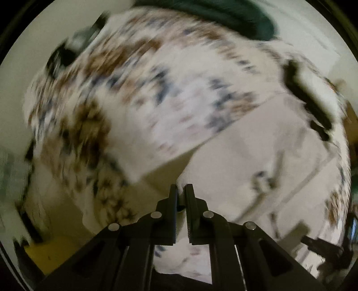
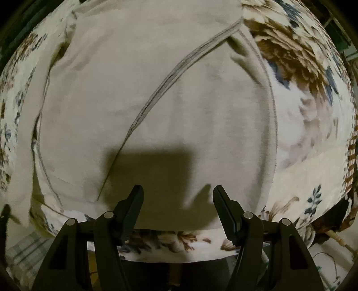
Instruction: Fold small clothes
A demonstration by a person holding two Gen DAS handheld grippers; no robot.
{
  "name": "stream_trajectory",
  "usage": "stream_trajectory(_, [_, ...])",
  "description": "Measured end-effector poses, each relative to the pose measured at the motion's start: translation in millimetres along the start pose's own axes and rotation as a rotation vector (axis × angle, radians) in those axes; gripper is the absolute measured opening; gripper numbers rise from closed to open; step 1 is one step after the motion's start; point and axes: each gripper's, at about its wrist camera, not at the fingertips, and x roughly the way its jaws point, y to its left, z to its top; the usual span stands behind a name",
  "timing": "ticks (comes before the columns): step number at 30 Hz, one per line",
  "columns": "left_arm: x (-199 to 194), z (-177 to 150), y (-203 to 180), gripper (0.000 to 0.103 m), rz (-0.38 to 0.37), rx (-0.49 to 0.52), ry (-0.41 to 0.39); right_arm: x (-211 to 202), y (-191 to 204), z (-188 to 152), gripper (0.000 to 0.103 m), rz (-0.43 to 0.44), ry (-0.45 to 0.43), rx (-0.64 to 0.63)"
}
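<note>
The left claw [image 1: 181, 187] is pinched tight on a bit of the beige garment [image 1: 257, 156]. Its 2 black fingers [image 1: 173, 201] nearly touch, with a thin strip of pale cloth caught between the tips. From there the garment spreads out toward 2 o'clock. It has a straight edge that runs from near the claw out to about 1 o'clock. This view is very blurry. Under the garment is a flowery cloth [image 1: 145, 89], white with brown and blue blotches, filling the picture from 9 o'clock round to 1 o'clock. At 12 o'clock there is a dark green thing [image 1: 235, 15], too blurry to name. At 7 o'clock there is a yellow patch [image 1: 51, 253].

The right claw [image 2: 177, 190] is spread wide and grips nothing. It hangs above the beige garment [image 2: 156, 89], and its dark shadow [image 2: 152, 170] falls on the cloth just past the fingertips. The garment lies flat and fills the middle of this view. A seam [image 2: 179, 67] runs across it from 7 o'clock up to 1 o'clock. The flowery cloth [image 2: 302, 67] shows all around the garment, with big brown and blue leaves at 2 o'clock and smaller ones at 9 o'clock.
</note>
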Motion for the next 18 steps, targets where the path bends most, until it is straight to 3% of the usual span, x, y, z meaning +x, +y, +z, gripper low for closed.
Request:
stream_trajectory(3, [-31, 1, -65, 0.004, -0.099, 0.178, -0.060, -19, -30, 8, 0.066, 0.023, -0.007, 0.039])
stream_trajectory(6, [-45, -21, -140, 0.004, -0.225, 0.337, -0.079, -31, -54, -1, 0.066, 0.035, -0.012, 0.089])
stream_trajectory(11, [-40, -75, -254, 0.004, -0.380, 0.574, -0.024, -42, -121, -11, 0.066, 0.007, -0.017, 0.169])
stream_trajectory(14, [-21, -123, -300, 0.004, -0.428, 0.689, 0.056, -45, -167, -21, 0.066, -0.019, -0.008, 0.220])
stream_trajectory(18, [6, -163, -327, 0.005, -0.407, 0.789, 0.148, -48, -225, -31, 0.066, -0.035, 0.006, 0.268])
